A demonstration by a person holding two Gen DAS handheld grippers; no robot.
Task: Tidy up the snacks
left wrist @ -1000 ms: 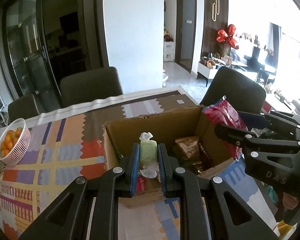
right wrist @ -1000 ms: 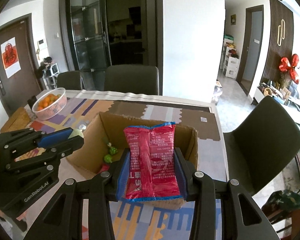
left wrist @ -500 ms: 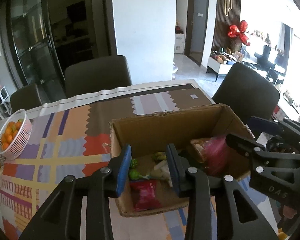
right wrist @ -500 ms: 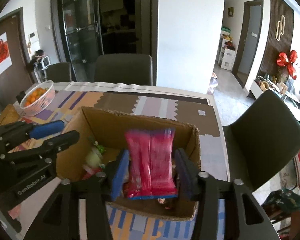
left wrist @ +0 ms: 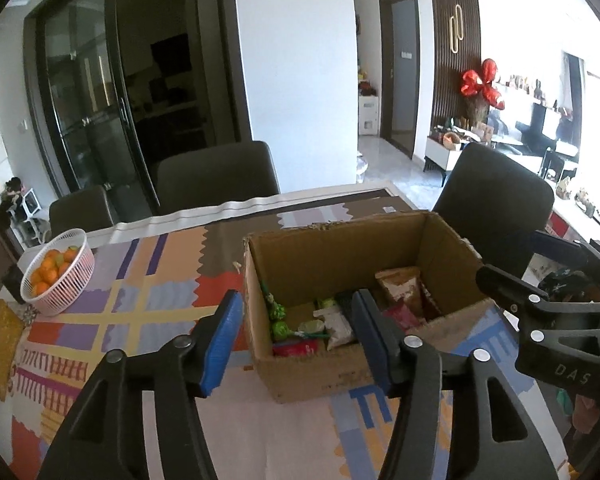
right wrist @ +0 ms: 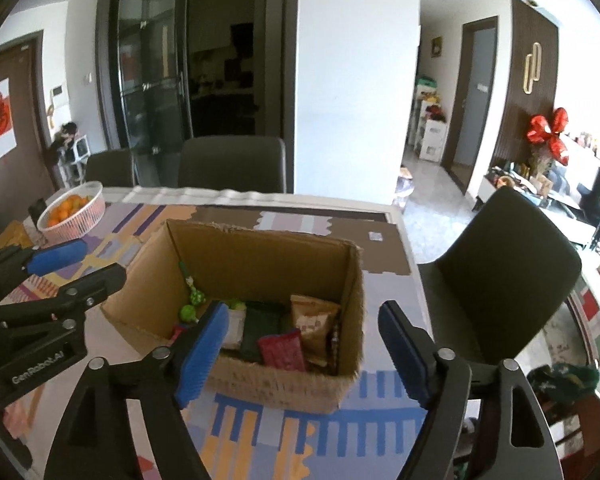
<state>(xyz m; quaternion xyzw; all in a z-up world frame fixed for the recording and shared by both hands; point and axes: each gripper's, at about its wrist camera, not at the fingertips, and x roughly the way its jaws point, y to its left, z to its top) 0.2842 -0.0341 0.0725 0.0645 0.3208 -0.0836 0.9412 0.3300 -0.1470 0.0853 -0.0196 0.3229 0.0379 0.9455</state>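
Above the cardboard box (right wrist: 268, 260) of snacks (right wrist: 280, 346) on the worktop (left wrist: 148, 300), left tongs (left wrist: 296, 340) and right tongs (right wrist: 304, 356) hover spread, holding nothing.

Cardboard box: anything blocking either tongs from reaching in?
Nothing visible does. The brown cardboard box is open-topped with no flaps over it; the left tongs and right tongs are both open and empty at its near wall, snack packets lying inside.

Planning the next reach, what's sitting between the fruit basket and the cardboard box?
Only patterned tablecloth between basket and box, per left wrist view.
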